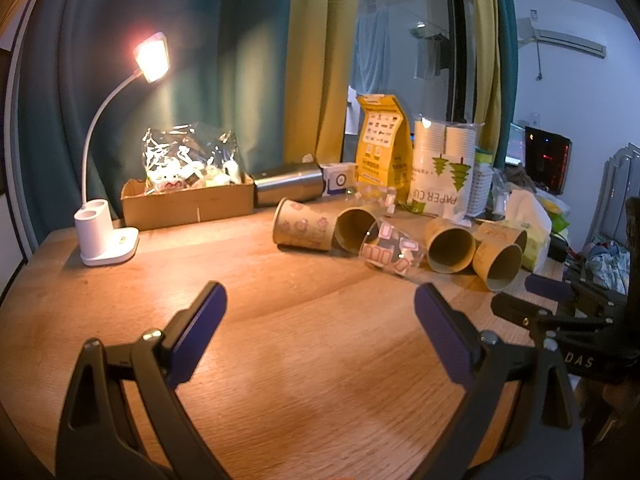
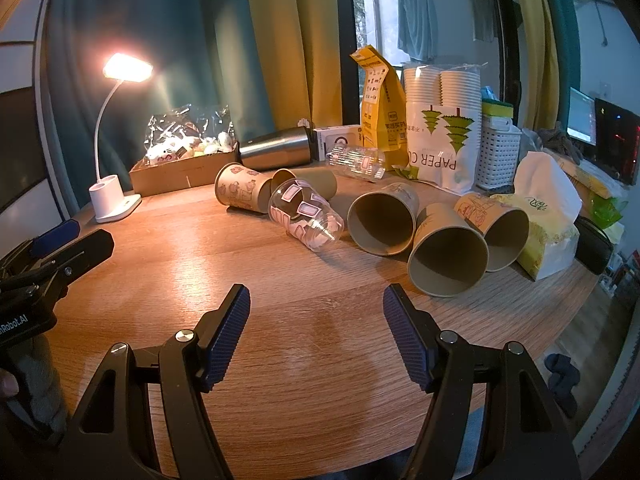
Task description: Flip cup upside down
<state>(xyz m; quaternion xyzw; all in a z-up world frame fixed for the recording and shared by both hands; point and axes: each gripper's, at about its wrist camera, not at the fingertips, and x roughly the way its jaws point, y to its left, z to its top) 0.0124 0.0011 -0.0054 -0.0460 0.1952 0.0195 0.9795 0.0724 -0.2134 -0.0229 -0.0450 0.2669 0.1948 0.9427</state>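
Observation:
Several brown paper cups lie on their sides on the wooden table, among them one with its mouth facing me, one to its right and one at the left. A clear plastic cup with stickers lies between them, also in the left wrist view. My left gripper is open and empty, short of the cups. My right gripper is open and empty, a little before the cups.
A lit white desk lamp stands at the back left beside a cardboard tray of wrapped items. A steel flask, a yellow bag, a paper cup pack, a white basket and tissues line the back and right.

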